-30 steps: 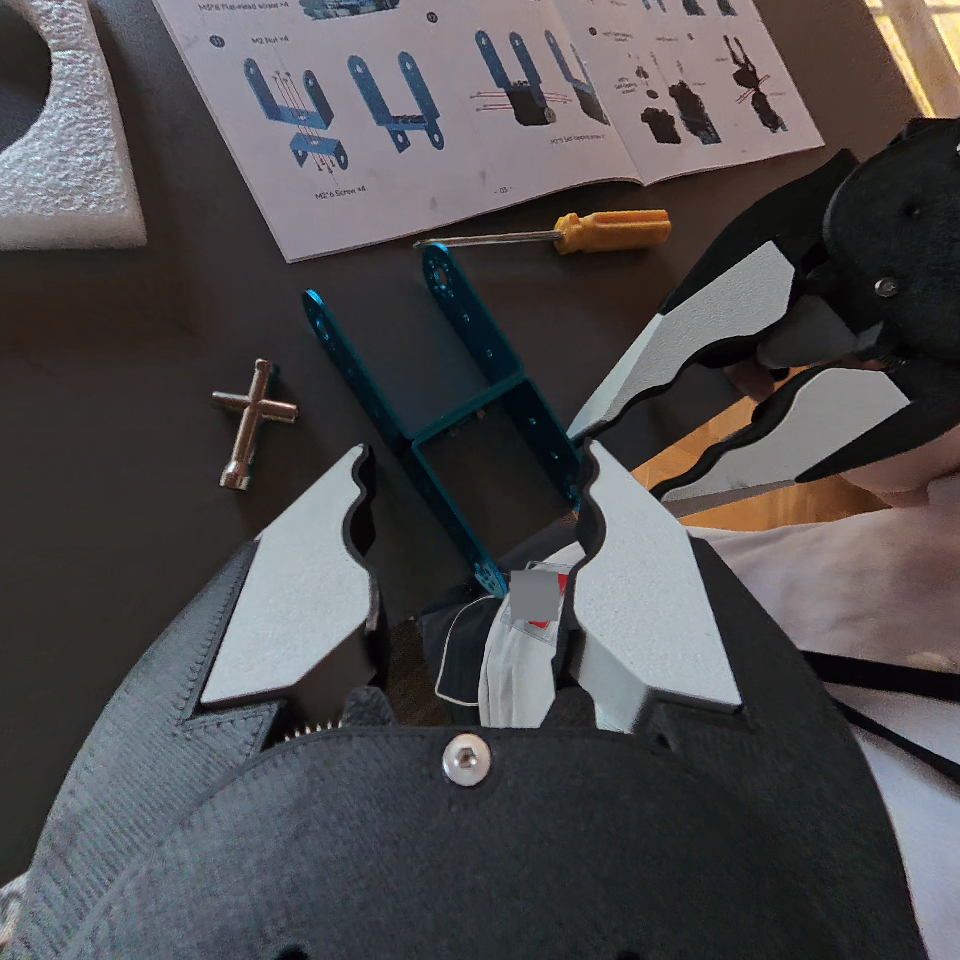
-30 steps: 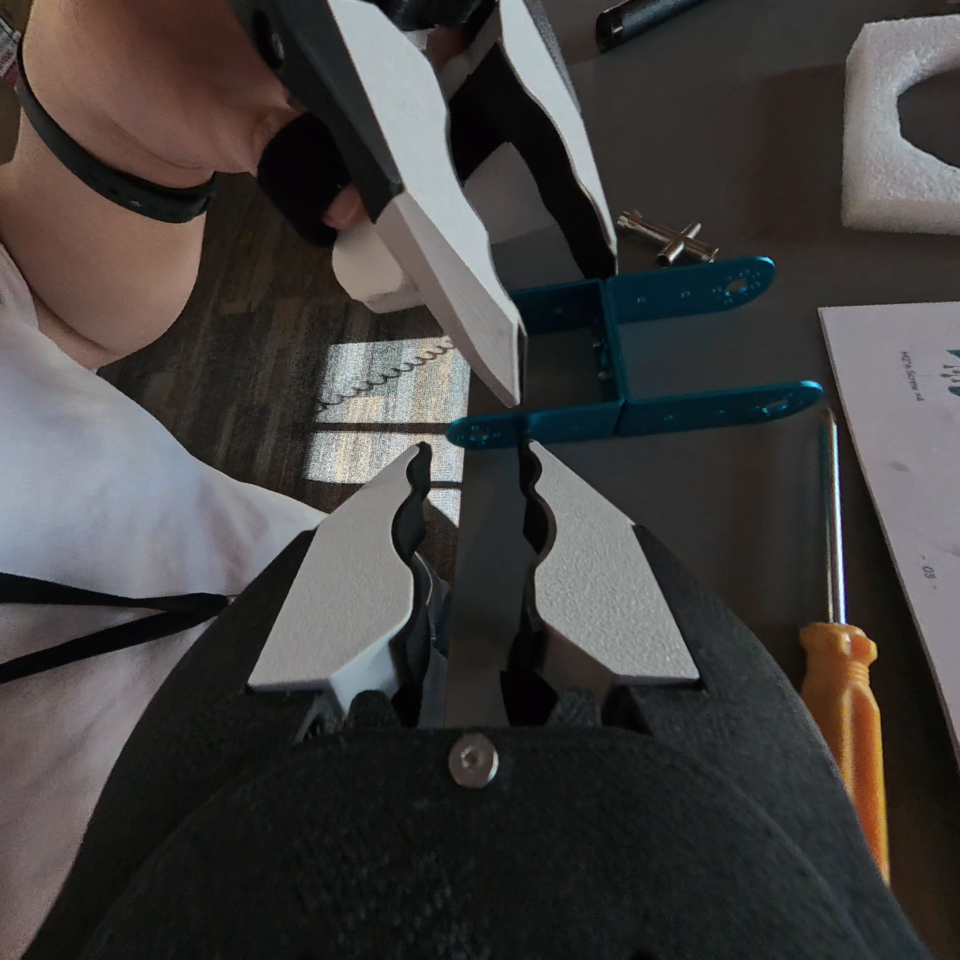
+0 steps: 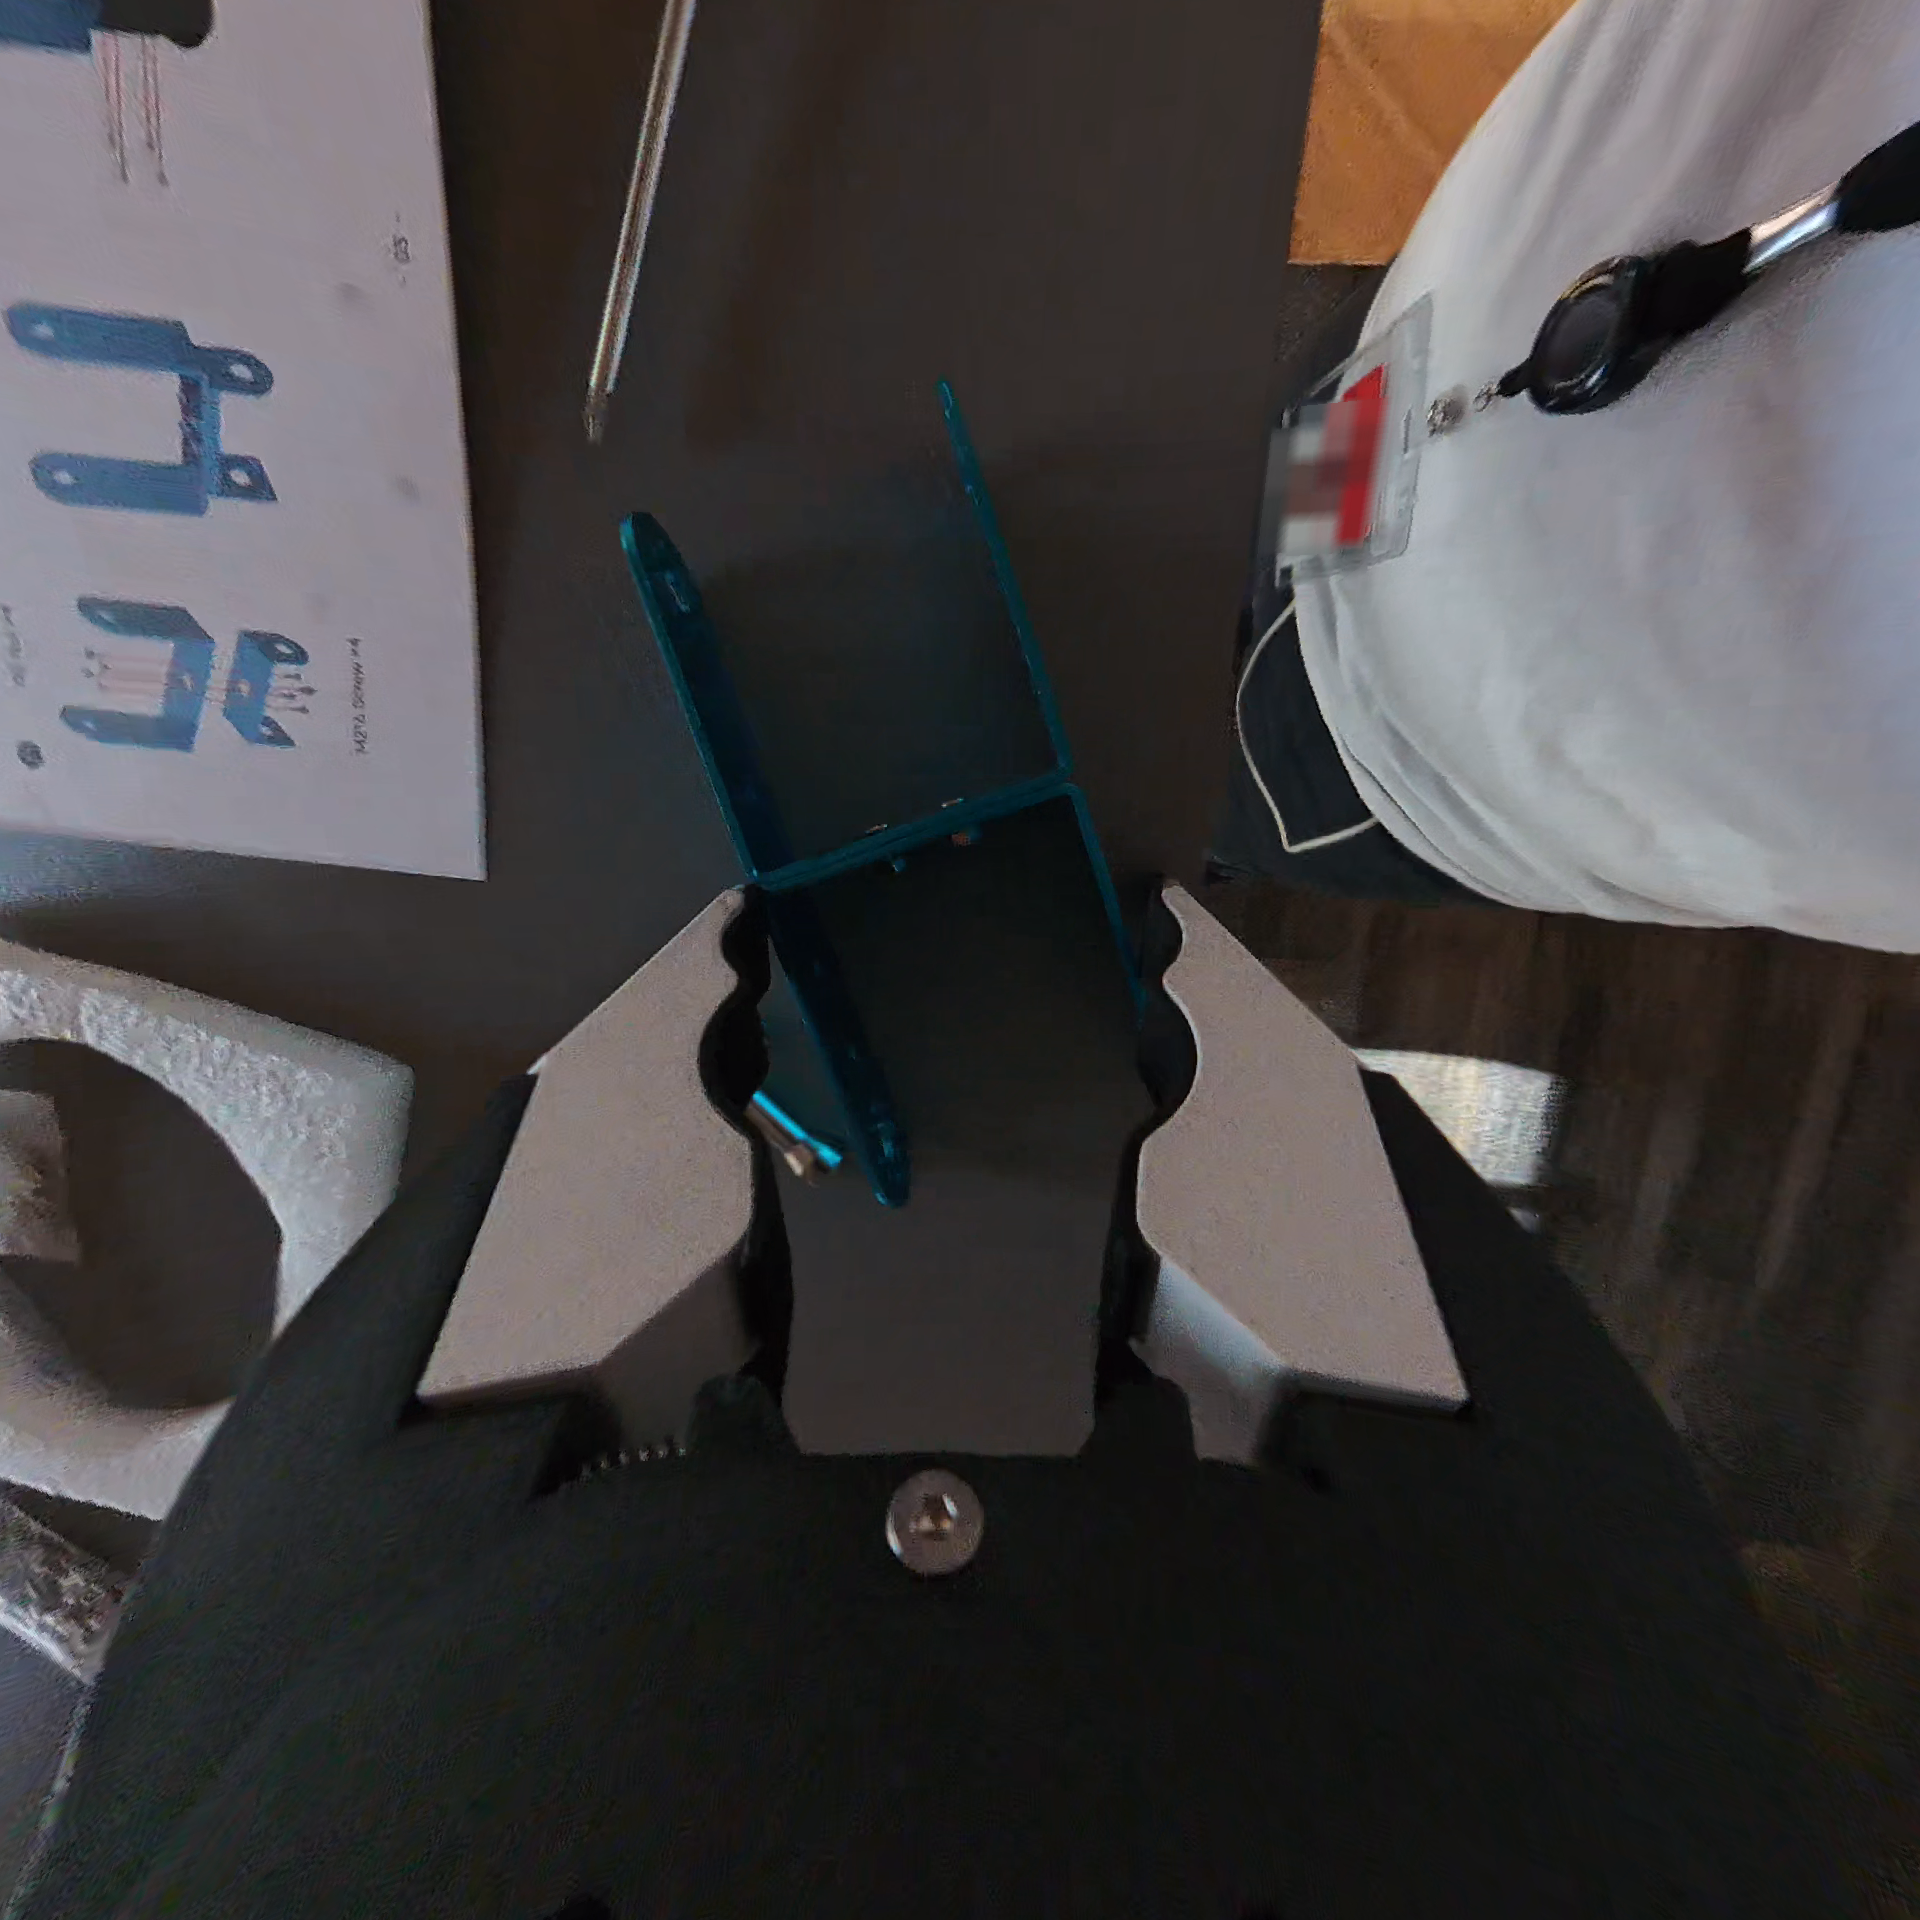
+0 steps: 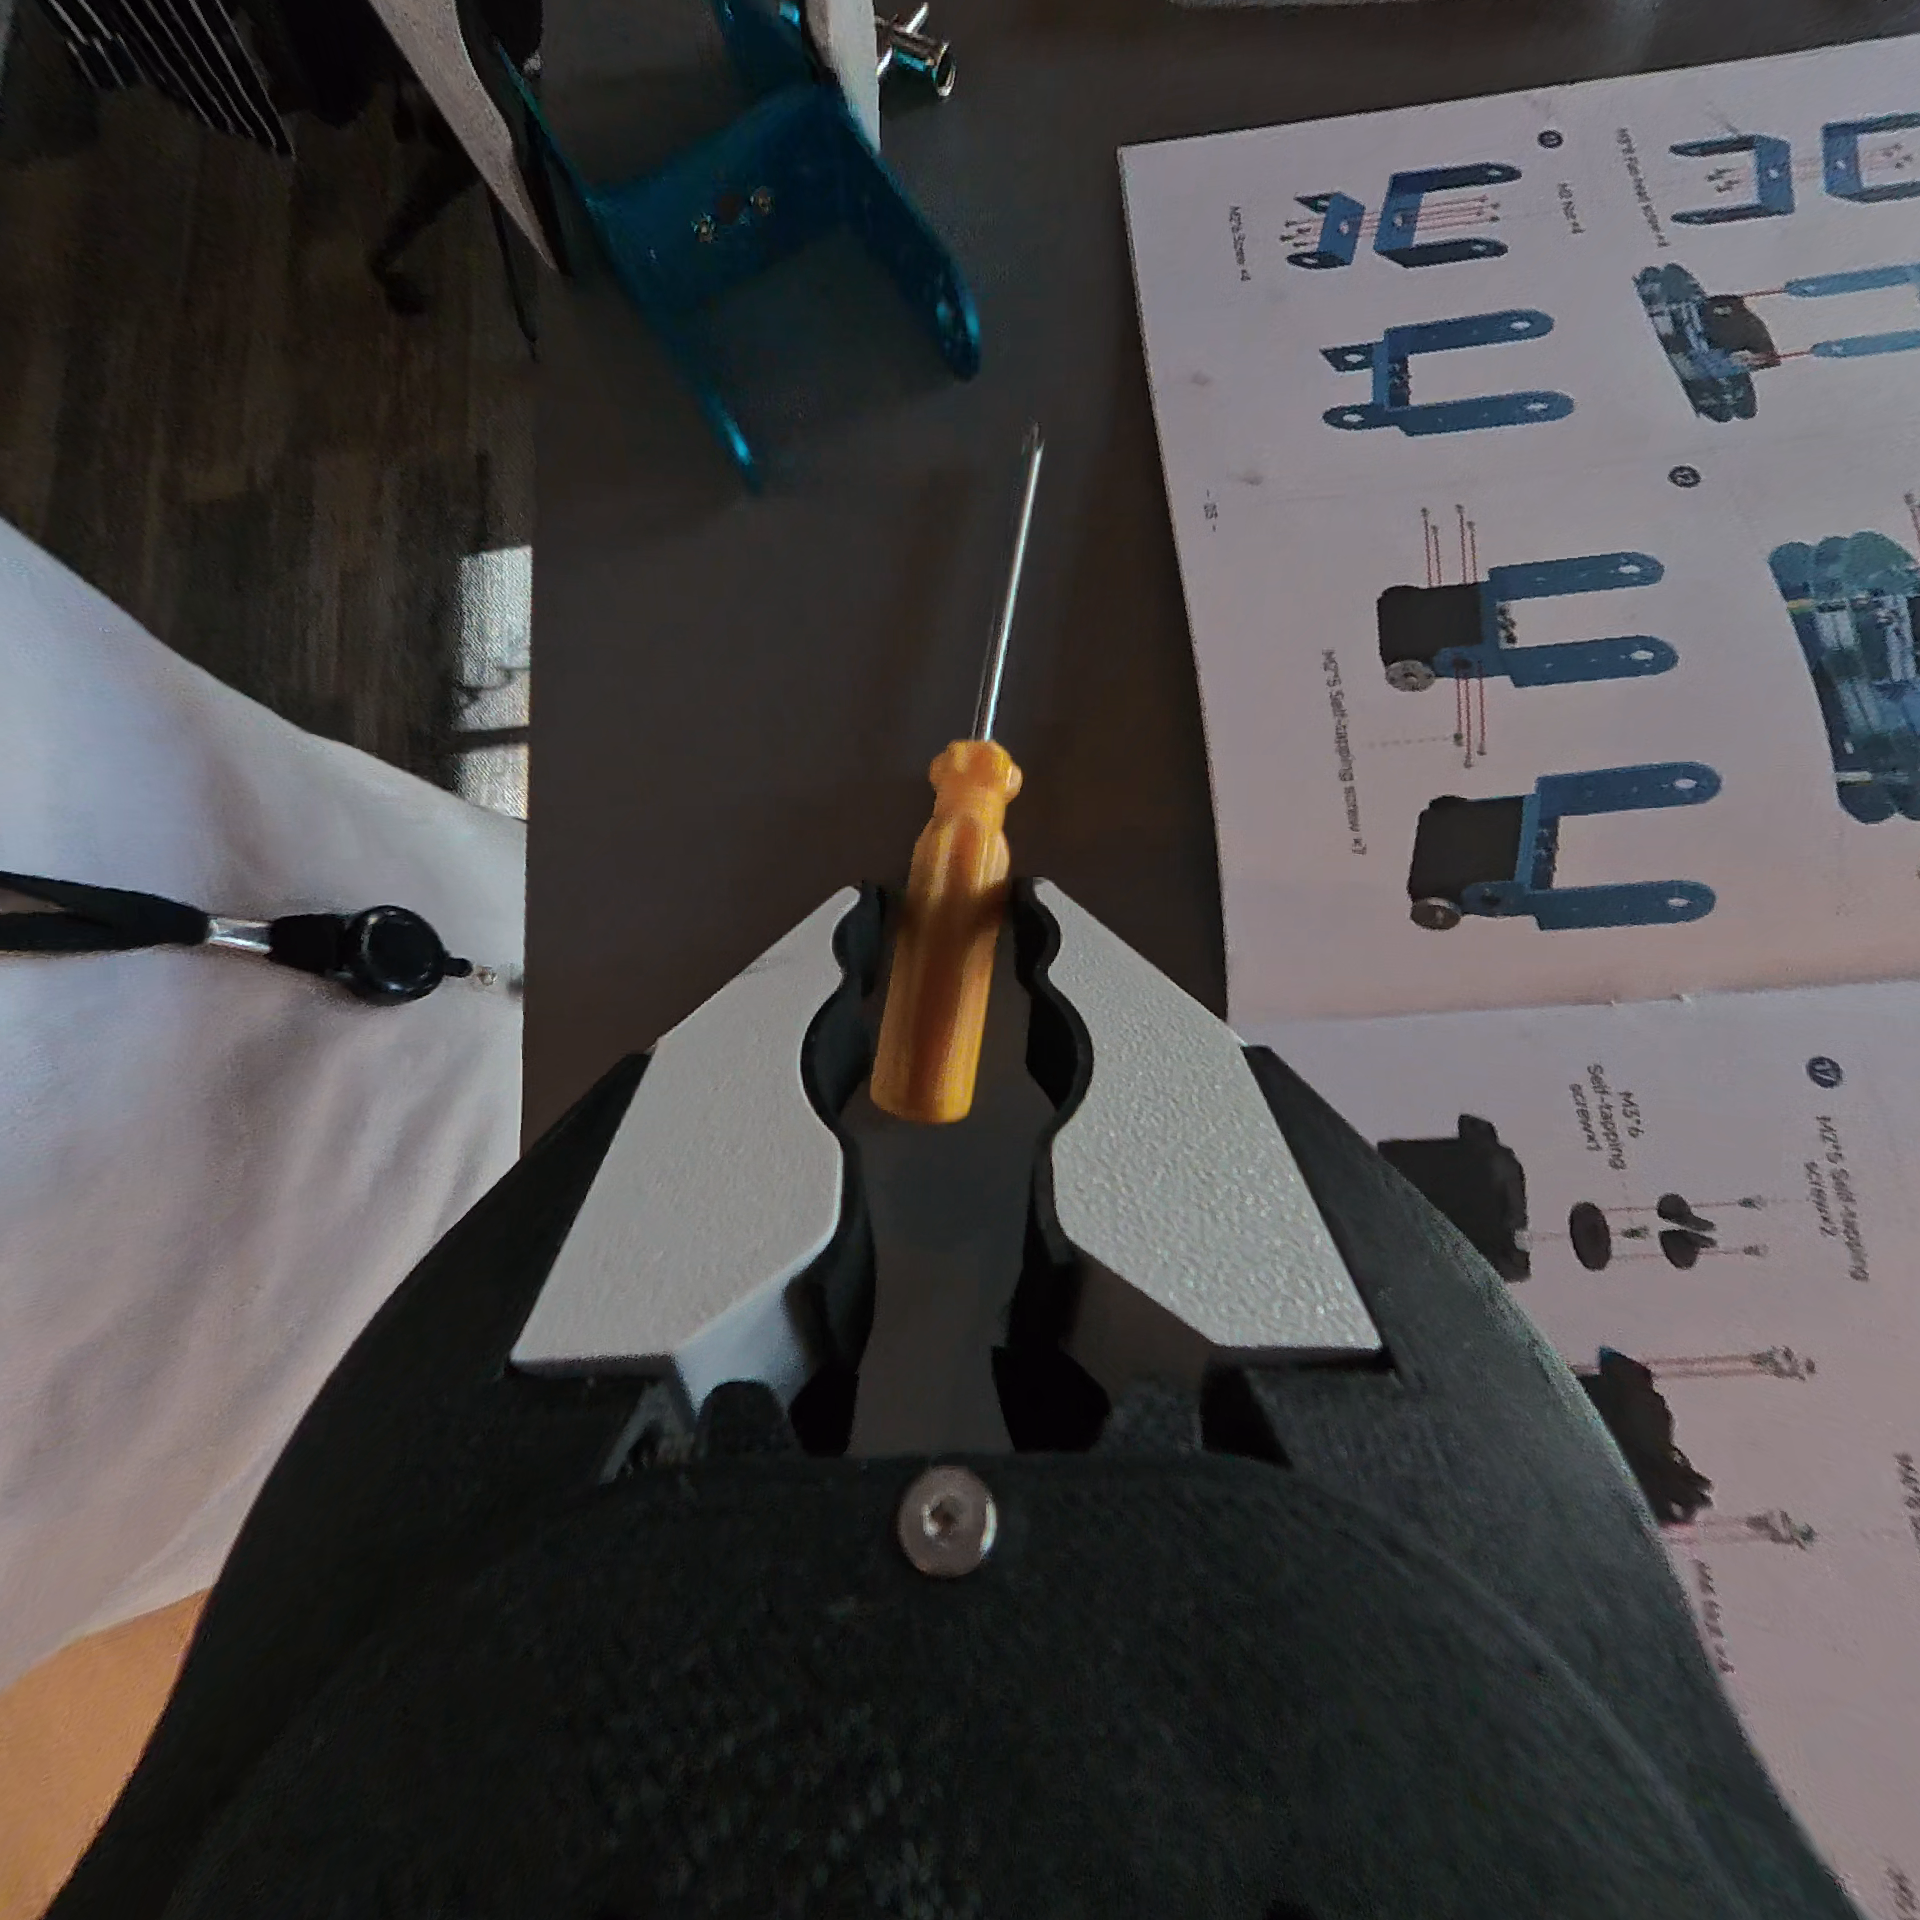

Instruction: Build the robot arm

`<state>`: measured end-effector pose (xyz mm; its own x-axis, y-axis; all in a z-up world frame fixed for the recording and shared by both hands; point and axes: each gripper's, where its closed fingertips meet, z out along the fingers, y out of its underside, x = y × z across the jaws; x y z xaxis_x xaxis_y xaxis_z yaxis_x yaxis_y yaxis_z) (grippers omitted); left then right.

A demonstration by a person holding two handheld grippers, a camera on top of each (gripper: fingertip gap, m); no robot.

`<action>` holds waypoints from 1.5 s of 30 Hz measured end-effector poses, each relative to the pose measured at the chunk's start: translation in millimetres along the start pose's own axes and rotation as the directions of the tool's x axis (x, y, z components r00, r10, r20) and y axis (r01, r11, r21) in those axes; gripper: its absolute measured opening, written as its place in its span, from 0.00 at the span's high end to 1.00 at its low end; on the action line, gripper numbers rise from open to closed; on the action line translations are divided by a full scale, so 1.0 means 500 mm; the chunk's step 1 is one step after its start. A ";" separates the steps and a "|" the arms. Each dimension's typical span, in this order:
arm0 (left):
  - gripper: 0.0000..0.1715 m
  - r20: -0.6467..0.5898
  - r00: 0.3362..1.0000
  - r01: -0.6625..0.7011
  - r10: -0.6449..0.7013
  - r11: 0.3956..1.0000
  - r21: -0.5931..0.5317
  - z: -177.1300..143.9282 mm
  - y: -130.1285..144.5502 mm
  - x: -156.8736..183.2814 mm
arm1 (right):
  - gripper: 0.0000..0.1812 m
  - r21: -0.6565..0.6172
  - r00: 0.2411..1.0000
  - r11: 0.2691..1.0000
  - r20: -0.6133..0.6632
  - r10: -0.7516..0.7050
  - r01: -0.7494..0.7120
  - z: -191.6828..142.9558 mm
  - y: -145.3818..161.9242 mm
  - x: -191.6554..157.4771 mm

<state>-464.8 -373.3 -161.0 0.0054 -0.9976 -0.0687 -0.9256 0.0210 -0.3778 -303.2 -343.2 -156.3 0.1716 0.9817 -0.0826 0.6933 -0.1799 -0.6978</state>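
One blue bracket sits mid-frame in the left view, pinched between the left gripper fingers. One orange screwdriver lies between the right gripper fingers, which flank its handle; whether they grip it I cannot tell. One manual fills the right; bare table lies between.

Blue bracket: anodised metal, smooth with a slight sheen. Screwdriver: glossy orange plastic handle, bright steel shaft. Instruction booklet: matt paper; foam block: coarse white foam.
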 end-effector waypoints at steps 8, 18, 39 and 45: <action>0.57 -0.056 0.996 0.077 -0.067 0.980 0.182 -0.030 0.009 -0.024 | 0.90 0.029 0.988 0.991 -0.094 -0.126 0.129 0.033 -0.049 -0.006; 0.56 0.093 0.959 0.214 -0.266 0.902 0.375 -0.060 0.008 -0.026 | 0.90 0.099 0.940 0.935 0.003 -0.342 0.340 0.045 -0.097 -0.035; 0.63 0.039 0.989 0.118 -0.144 0.914 0.387 -0.015 -0.020 -0.038 | 0.91 0.182 0.901 0.886 -0.004 -0.433 0.426 0.079 -0.120 -0.018; 0.63 0.030 0.991 0.111 -0.133 0.914 0.390 -0.015 -0.020 -0.037 | 0.91 0.188 0.899 0.881 -0.015 -0.438 0.433 0.078 -0.124 -0.015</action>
<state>-458.6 -355.5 -149.1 0.1399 -0.9891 -0.0453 -0.6983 -0.0661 -0.7127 -374.8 -336.8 -140.3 -0.1390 0.9601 0.2427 0.5535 0.2785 -0.7849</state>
